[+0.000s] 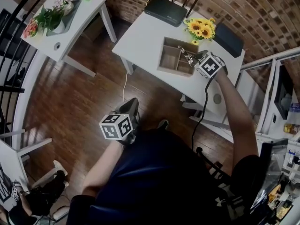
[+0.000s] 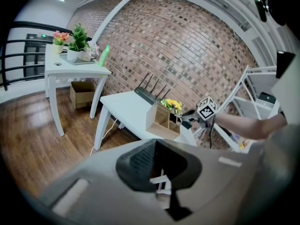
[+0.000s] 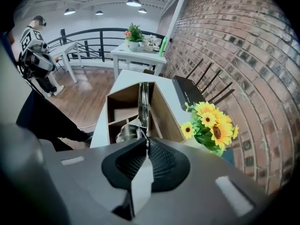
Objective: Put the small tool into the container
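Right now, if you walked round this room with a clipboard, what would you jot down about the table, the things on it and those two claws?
Surface: white table, mostly bare.
Job's things: wooden container with compartments, on the table; small tool, thin and metallic, held over its open top.
Clutter: router, sunflowers and dark flat case along the far edge.
Grippers: right gripper, claw shut on the tool; left gripper, claw shut and empty, low over the floor.
Cables: black cable hangs from the right gripper; white cable under the table.
Surroundings: brick wall, wood floor, second table with potted flowers.
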The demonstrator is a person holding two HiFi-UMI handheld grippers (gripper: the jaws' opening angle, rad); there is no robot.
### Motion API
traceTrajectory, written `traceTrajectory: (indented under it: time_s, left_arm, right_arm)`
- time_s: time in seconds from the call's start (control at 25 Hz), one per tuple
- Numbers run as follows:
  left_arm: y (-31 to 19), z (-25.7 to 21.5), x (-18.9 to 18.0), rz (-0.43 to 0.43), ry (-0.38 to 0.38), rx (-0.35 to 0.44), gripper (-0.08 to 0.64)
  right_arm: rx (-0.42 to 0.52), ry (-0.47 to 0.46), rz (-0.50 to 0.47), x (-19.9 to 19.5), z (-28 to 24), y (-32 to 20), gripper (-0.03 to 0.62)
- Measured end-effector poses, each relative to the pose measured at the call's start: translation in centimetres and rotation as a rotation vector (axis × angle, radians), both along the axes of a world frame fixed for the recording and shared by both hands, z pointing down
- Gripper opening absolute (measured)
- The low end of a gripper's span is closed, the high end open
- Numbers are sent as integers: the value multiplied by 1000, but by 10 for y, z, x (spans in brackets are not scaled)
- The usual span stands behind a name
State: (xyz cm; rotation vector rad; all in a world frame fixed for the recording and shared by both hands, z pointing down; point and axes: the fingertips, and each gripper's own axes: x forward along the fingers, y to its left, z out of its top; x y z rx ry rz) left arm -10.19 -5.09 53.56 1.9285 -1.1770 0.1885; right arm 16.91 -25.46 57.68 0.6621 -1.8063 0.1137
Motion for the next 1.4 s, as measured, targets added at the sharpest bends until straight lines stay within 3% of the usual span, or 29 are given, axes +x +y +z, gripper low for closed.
traceTrajectory:
  time_s: [0.52,0.88,1.2,1.28,1.4]
  left_arm:
    - [5,5,1,7,4,-21,3]
    - [5,6,1,8,5,-26,3]
    - [3,7,4,26,8,-27,3]
    - [1,6,6,38,6,-23,3]
    - [-1,4,12,62,4,-17,3]
  right_arm:
    - [64,-13,102,6,-3,-13,38]
    - [115,-85,142,18,-9,-22,132]
    - [135,-345,281,11,-39,-13,137]
    - [129,-473,337,8,-53,-5,118]
    - [86,-759,451,-1,-81,14,71]
